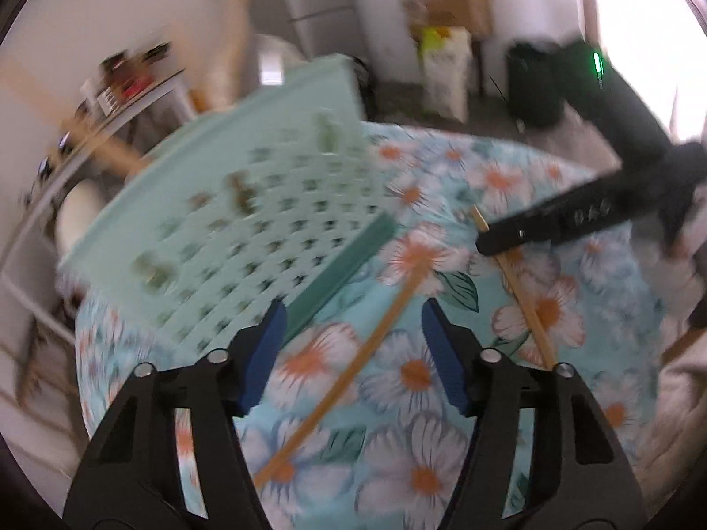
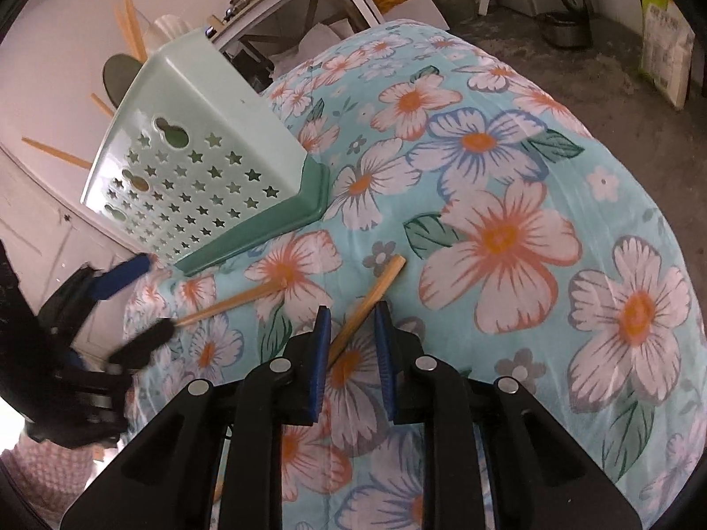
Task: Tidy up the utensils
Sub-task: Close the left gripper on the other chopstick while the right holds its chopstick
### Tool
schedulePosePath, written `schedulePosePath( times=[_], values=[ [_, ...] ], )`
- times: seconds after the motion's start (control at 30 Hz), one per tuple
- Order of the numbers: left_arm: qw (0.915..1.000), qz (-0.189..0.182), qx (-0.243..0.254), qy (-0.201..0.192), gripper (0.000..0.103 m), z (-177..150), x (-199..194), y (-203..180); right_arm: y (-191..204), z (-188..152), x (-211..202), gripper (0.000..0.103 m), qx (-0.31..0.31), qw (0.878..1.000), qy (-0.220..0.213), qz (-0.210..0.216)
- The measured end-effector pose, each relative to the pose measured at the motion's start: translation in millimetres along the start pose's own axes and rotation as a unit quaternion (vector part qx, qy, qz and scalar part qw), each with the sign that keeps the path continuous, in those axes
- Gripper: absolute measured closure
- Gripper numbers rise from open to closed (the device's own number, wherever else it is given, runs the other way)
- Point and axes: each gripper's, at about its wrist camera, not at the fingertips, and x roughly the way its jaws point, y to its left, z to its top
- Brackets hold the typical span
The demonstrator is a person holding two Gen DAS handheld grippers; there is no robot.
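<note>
Right wrist view: a tabletop (image 2: 508, 141) draped in soft turquoise cloth printed with big white and orange flowers fills most of the scene. Ahead and to the left of the right gripper (image 2: 352, 309) stands one pale mint plastic utensil holder (image 2: 207, 168), a tapered box with a darker green base, its wall punched with rows of star holes. Several thin wooden sticks poke out beyond it. Two slim, square-cut wooden chopsticks lie on the cloth. One chopstick (image 2: 369, 293) runs slantwise between the right gripper's blue-padded fingers (image 2: 319, 353), which stand narrow around it; whether the pads press on it I cannot tell. The second chopstick (image 2: 229, 302) lies further left, its near end between the left gripper's (image 2: 150, 296) fingers. In the blurred left wrist view, the left gripper (image 1: 353, 322) has its fingers spread moderately wide, astride that stick (image 1: 353, 362) without touching it.
</note>
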Motion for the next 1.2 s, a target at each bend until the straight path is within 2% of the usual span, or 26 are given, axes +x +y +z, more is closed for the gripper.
schedulePosePath(
  times=[0.2, 0.3, 0.47, 0.57, 0.63, 0.7, 0.83, 1.07, 1.2],
  values=[
    [0.9978, -0.01, 0.056, 0.034, 0.058, 9.4, 32.7, -21.6, -13.1, 1.6, 1.9, 0.085, 0.031, 0.999, 0.0, 0.03],
    [0.9967, -0.005, 0.062, 0.052, 0.061, 10.6, 45.3, -24.4, -16.7, 1.6, 2.5, 0.085, 0.039, 0.998, 0.0, 0.041],
    [0.9973, -0.018, 0.029, 0.066, 0.064, 14.3, 57.8, -14.9, -16.8, 2.3, 3.9, 0.085, 0.042, 0.998, 0.001, 0.046],
    [0.9973, -0.03, 0.007, 0.066, 0.073, 15.2, 61.1, -11.8, -16.9, 1.9, 3.8, 0.085, 0.044, 0.998, 0.0, 0.048],
    [0.9974, -0.029, 0.006, 0.066, 0.086, 14.2, 62.0, -9.9, -17.8, 1.7, 4.3, 0.085, 0.046, 0.998, -0.001, 0.051],
    [0.9976, -0.022, 0.006, 0.065, 0.088, 12.2, 60.7, -10.0, -19.3, 2.2, 4.2, 0.085, 0.048, 0.997, 0.0, 0.052],
    [0.9972, -0.006, -0.015, 0.073, 0.097, 4.8, 53.5, -7.8, -20.4, 2.0, 4.2, 0.086, 0.051, 0.997, 0.0, 0.054],
    [0.9907, 0.024, -0.093, 0.097, 0.097, -23.4, 30.4, 7.8, -20.7, 1.4, 3.4, 0.086, 0.052, 0.997, 0.002, 0.053],
    [0.9887, 0.037, -0.107, 0.098, 0.097, -29.9, 23.0, 7.0, -21.2, 5.6, 4.8, 0.086, 0.059, 0.997, 0.013, 0.052]
  ],
)
